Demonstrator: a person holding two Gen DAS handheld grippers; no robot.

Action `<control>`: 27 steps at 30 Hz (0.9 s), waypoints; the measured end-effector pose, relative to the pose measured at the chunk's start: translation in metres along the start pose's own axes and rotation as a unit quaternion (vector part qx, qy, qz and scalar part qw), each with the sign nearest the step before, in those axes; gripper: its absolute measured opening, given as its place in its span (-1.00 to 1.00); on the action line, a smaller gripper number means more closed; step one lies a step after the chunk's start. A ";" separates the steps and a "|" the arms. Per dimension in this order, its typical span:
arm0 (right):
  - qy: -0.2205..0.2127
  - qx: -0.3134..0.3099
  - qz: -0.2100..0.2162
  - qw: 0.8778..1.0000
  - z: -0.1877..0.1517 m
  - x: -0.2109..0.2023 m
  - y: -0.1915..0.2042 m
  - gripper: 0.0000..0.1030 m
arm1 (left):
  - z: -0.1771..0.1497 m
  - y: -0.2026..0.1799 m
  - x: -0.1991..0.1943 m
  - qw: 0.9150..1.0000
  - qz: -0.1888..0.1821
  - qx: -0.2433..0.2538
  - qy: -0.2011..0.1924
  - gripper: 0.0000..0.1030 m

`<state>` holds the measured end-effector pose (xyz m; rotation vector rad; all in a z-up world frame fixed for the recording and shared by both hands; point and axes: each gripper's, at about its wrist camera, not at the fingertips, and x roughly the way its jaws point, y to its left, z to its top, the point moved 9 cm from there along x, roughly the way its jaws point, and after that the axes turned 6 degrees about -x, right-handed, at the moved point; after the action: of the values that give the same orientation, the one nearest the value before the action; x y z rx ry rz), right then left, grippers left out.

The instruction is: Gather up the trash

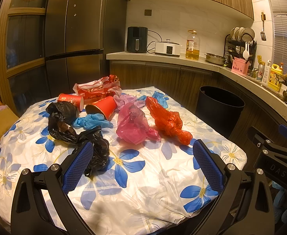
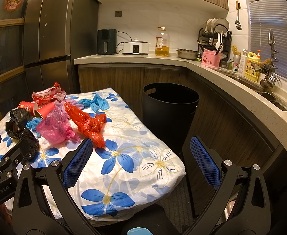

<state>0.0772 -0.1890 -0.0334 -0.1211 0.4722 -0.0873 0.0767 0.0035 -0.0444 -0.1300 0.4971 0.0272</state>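
Trash lies on a table with a blue-flowered cloth (image 1: 139,178): a black bag (image 1: 96,148), a pink bag (image 1: 132,126), a knotted orange-red bag (image 1: 168,122), two red paper cups (image 1: 104,106), blue gloves (image 1: 92,121) and a red wrapper (image 1: 98,90). My left gripper (image 1: 143,154) is open above the near part of the table, its left finger beside the black bag. My right gripper (image 2: 141,152) is open over the table's right corner, just short of the orange-red bag (image 2: 88,123). A black bin (image 2: 169,105) stands right of the table.
A kitchen counter (image 2: 212,68) curves along the back and right, bearing an air fryer, cooker, oil bottle, dish rack and sink. A tall fridge (image 1: 74,39) stands behind the table. The bin (image 1: 220,105) fills the gap between table and cabinets.
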 end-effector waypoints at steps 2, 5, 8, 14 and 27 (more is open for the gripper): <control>0.000 0.000 0.000 1.000 0.000 0.000 0.000 0.90 | 0.000 -0.001 0.000 1.000 0.000 0.000 0.000 0.89; 0.000 0.000 0.000 1.000 0.001 0.000 0.000 0.90 | 0.000 -0.001 0.001 1.000 0.000 0.000 0.000 0.89; 0.000 0.000 0.001 1.000 0.001 0.001 0.000 0.90 | 0.000 -0.002 0.001 1.000 0.000 0.000 0.000 0.89; 0.000 0.001 0.000 1.000 0.002 0.001 -0.001 0.90 | 0.000 -0.003 0.001 1.000 0.000 0.000 0.000 0.89; 0.001 0.001 0.000 1.000 0.002 0.005 -0.002 0.90 | 0.001 -0.010 0.004 1.000 -0.002 0.000 0.001 0.89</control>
<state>0.0828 -0.1914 -0.0332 -0.1193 0.4733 -0.0873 0.0810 -0.0058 -0.0439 -0.1317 0.4998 0.0239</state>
